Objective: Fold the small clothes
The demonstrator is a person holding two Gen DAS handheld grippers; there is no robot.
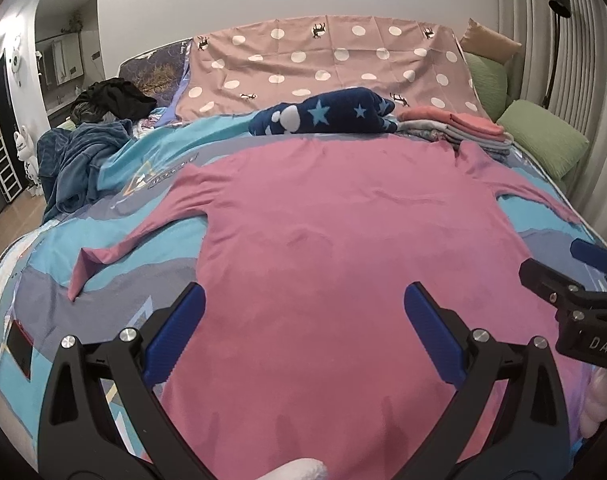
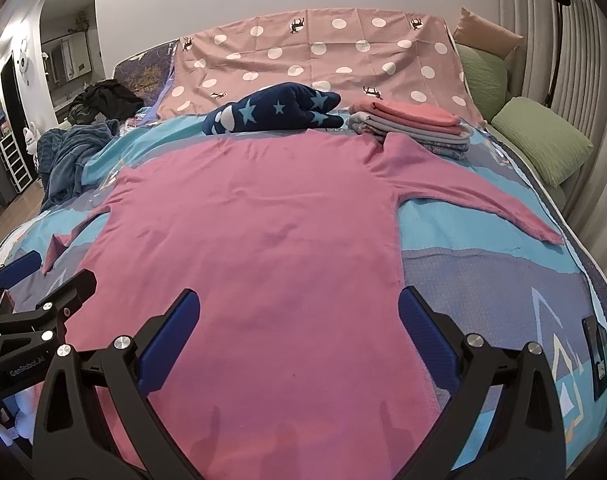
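Note:
A pink long-sleeved shirt (image 1: pixel 323 240) lies spread flat on the bed, both sleeves out to the sides; it also shows in the right wrist view (image 2: pixel 255 248). My left gripper (image 1: pixel 303 308) is open and empty, hovering over the shirt's lower left part. My right gripper (image 2: pixel 299 312) is open and empty over the lower right part, near the shirt's right side edge. Each gripper shows at the edge of the other's view: the right one in the left wrist view (image 1: pixel 563 268), the left one in the right wrist view (image 2: pixel 51 276).
A stack of folded clothes (image 2: pixel 411 126) sits beyond the shirt's right shoulder. A navy star-patterned bundle (image 2: pixel 271 114) lies behind the collar. A blue blanket (image 1: pixel 75 160) and dark clothes (image 1: pixel 111 98) heap at far left. Green pillows (image 2: pixel 543 136) line the right edge.

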